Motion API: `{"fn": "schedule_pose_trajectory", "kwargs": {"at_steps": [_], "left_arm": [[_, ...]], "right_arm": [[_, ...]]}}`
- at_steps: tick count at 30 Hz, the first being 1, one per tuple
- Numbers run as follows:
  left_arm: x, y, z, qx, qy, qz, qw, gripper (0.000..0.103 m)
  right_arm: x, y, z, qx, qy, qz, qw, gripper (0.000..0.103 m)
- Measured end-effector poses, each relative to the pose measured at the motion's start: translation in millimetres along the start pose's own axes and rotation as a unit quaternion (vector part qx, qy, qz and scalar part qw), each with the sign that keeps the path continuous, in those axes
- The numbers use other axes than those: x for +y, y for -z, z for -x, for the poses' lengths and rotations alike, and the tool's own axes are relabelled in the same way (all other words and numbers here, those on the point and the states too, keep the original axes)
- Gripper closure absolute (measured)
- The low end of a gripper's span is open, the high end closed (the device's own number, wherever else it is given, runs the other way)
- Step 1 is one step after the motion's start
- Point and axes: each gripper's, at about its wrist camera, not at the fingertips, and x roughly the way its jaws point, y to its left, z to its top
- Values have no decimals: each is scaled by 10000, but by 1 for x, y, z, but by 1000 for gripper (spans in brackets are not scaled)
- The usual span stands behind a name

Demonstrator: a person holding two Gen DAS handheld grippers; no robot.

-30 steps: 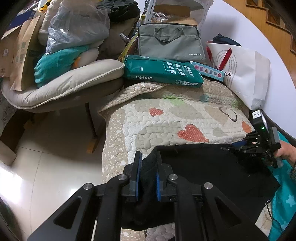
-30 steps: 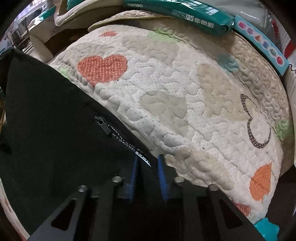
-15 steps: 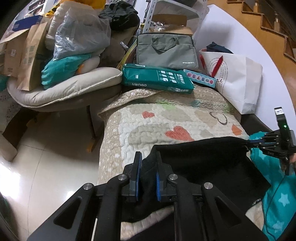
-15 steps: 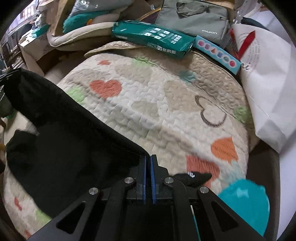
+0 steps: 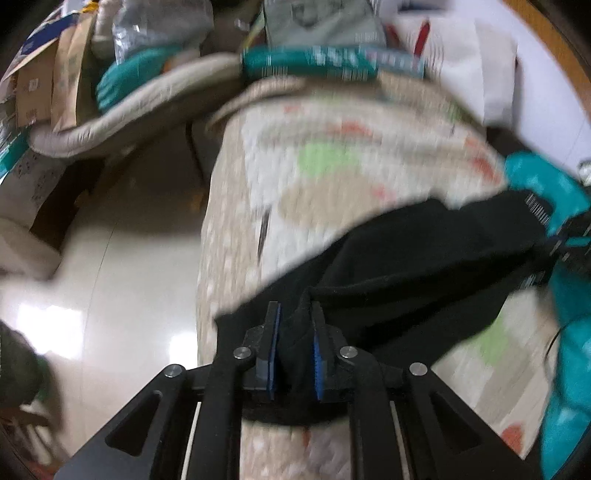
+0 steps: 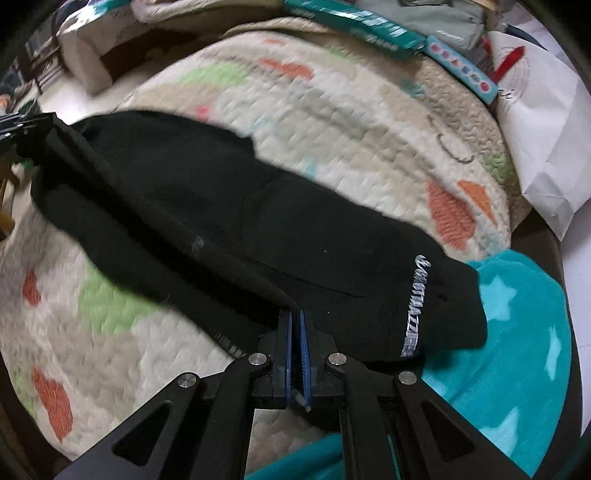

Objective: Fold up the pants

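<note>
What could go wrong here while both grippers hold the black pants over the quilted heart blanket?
The left gripper pinches only a small bunch of the black pants, so the fabric might slip out. The pants' lettered end lies against the teal star blanket beside the right gripper and could drag it along.

A quilted cream cover (image 6: pixel 332 122) with orange, green and tan patches fills the middle of both views, draped over a rounded piece of furniture. At the left of the left wrist view lies a pale, glossy tiled floor (image 5: pixel 122 280) with bright reflections. In the upper left sits a cushioned beige chair (image 5: pixel 140 110) piled with bags and cardboard. A teal package (image 5: pixel 310 64) and a grey bag (image 5: pixel 321 22) line the top, a white paper bag (image 6: pixel 546 122) the upper right. A turquoise star-printed blanket (image 6: pixel 517 339) lies lower right.
</note>
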Motion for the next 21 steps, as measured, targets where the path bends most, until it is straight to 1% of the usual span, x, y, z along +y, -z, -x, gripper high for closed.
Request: {"fn": "schedule_pose_trajectory", "kwargs": {"at_steps": [2,3,4,5,10,12,13,15,16,17,18,19,21], "left_arm": [[-5,14,-9,324,-248,-169,9990,81],[-5,19,-11,445,-313,-225,9983,79],[-4,24,-12,556,-354,-271,9975,73],[-3,28,-11,604,-384,-279,9970,69],[4,37,-4,725,-339,-98,9967,61],[6,39,-2,770,-308,-51,9965,58],[8,40,0,786,-285,-20,9965,54],[12,41,4,826,-179,95,9964,47],[18,43,6,887,-53,223,9958,42],[23,45,8,942,70,325,9950,39],[28,46,9,1005,220,449,9937,38],[36,47,11,1057,404,639,9915,38],[56,48,17,1019,708,1119,9859,38]], "right_arm": [[9,4,-3,135,77,178,9997,99],[12,6,-3,174,106,237,9995,99],[14,7,-3,207,131,290,9993,99],[16,8,-3,246,144,330,9991,99],[30,15,-11,603,258,641,9958,98],[37,17,-17,822,304,825,9927,95],[41,18,-19,900,414,956,9905,94],[49,24,-24,1107,559,1237,9845,84],[52,27,-23,1146,583,1327,9828,67],[53,29,-22,1156,602,1396,9816,45],[55,32,-17,1118,663,1483,9804,38],[54,33,-10,1048,716,1535,9800,35],[48,32,9,874,691,1459,9830,35]]}}
